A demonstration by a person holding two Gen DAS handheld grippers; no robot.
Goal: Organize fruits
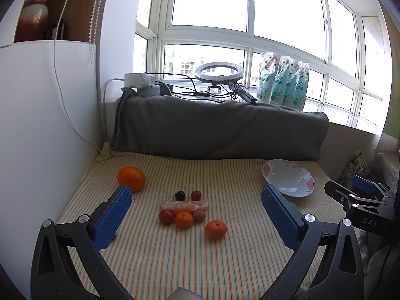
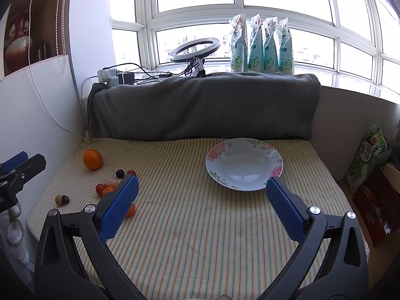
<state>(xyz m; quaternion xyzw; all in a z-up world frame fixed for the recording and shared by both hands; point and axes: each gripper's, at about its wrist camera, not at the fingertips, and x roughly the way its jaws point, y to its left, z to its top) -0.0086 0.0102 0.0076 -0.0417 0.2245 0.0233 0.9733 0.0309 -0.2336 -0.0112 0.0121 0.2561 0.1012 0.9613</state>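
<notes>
On the striped cloth a large orange (image 1: 131, 178) lies at the left, also seen from the right wrist (image 2: 92, 159). A cluster of small fruit sits mid-cloth: a dark plum (image 1: 179, 195), a red fruit (image 1: 196, 195), a wrapped pink packet (image 1: 184, 205), a red tomato (image 1: 166, 216), a mandarin (image 1: 184, 219), a kiwi (image 1: 199, 216) and another mandarin (image 1: 216, 229). A flowered white plate (image 2: 243, 164) stands empty at the right, visible too as plate (image 1: 287, 181). My left gripper (image 1: 196, 216) hangs open above the cluster. My right gripper (image 2: 201, 207) is open, in front of the plate.
A grey rolled blanket (image 1: 220, 132) walls the back of the cloth. On the sill behind are a ring light (image 1: 219, 73), chargers and several refill pouches (image 2: 262, 47). A white panel (image 1: 37, 125) closes the left side. Cardboard boxes (image 2: 372, 182) stand off the right edge.
</notes>
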